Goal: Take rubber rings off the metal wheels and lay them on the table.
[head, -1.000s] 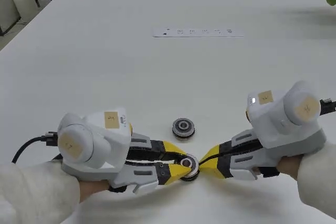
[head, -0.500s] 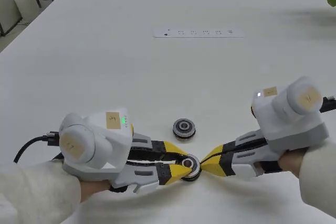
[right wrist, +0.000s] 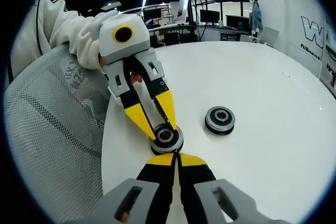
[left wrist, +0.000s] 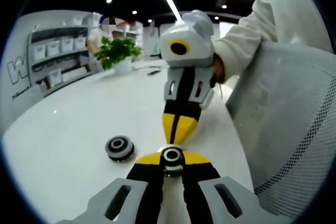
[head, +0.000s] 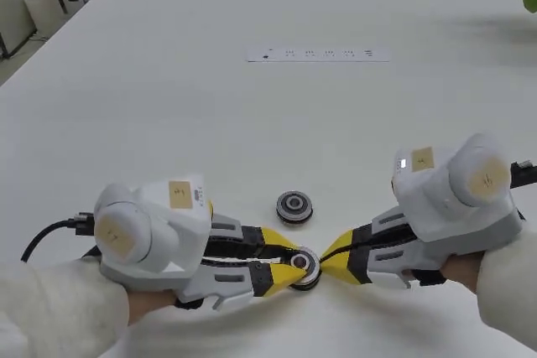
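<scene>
At lower ctr of head view, wheel (head: 304, 265) is clamped by left gripper (head: 293, 263), right gripper (head: 325, 262) closed at rim; rubber ring (right wrist: 180, 139) judged soft, stretchy: best pinched at outer edge.

1 wheel (head: 304, 265) between left gripper (head: 291, 263) and right gripper (head: 325, 258); 2nd wheel (head: 294, 206) just behind.

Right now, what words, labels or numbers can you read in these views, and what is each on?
"W": large letter on the wall panel, right gripper view; smaller lettering beneath is blurred.
"W": large letter, cut off, on the wall by the shelves, left gripper view.
Tan sticker on the left gripper: mark too small to read.
Second tan sticker, on the right gripper: too small.
Power strip markings: too small.
</scene>
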A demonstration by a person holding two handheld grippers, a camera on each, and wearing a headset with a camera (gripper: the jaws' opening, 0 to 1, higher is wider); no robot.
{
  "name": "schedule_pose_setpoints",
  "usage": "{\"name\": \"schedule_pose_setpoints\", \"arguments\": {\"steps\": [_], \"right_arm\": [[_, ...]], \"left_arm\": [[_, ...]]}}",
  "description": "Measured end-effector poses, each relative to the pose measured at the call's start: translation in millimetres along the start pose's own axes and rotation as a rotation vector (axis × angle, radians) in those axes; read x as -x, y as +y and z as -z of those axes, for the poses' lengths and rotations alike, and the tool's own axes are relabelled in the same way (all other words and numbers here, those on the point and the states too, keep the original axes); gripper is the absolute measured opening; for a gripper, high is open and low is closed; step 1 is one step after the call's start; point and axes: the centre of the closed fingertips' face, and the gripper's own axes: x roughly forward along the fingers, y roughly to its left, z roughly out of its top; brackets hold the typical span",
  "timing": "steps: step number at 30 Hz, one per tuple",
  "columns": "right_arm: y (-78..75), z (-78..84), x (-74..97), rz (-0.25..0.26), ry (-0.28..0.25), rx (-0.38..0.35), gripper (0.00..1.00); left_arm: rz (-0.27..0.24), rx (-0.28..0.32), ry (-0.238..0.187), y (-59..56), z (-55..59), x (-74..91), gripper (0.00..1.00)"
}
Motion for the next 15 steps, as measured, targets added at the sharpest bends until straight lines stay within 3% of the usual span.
{"name": "schedule_pose_setpoints", "arguments": {"steps": [3, 7, 15], "right_arm": [[-0.5, 0.2, -0.4, 0.023, 0.035, 0.093, 0.0], [-0.5, 0.5, -1.2, 0.021, 0.041, 0.074, 0.0], [-5.6, -0.4, 2.2, -0.032, -0.064, -0.264, 0.0]], "left_arm": [[-0.002, 0.001, 0.0, 0.6, 0.1, -0.2, 0.13], [-0.002, 0.0, -0.001, 0.8, 0.1, -0.4, 0.13], [-0.001, 0.0, -0.005, 2.0, 1.4, -0.7, 0.13]]}}
